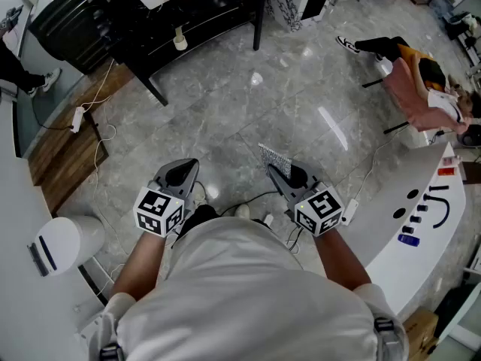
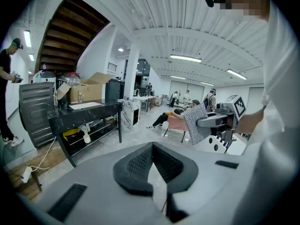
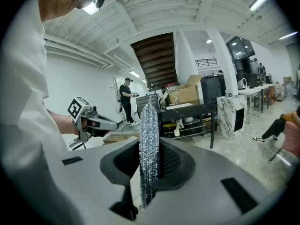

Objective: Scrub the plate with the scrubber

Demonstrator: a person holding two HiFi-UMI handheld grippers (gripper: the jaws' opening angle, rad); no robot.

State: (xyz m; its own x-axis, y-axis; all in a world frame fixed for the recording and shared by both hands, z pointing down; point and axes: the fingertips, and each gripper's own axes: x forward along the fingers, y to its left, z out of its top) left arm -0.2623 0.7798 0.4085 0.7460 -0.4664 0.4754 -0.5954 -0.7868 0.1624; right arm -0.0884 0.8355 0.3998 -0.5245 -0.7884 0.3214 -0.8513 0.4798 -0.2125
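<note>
Holding both tools low over the grey floor (image 1: pixel 248 104), I have the right tongs (image 1: pixel 280 177) pinching the scrubber (image 3: pixel 149 139), a silvery mesh sheet standing upright on edge. My left tongs (image 2: pixel 151 162) are pressed together with nothing between them.

Silvery mesh scrubber (image 3: pixel 149 121) stands upright, clamped in the right claw (image 3: pixel 151 165).
</note>
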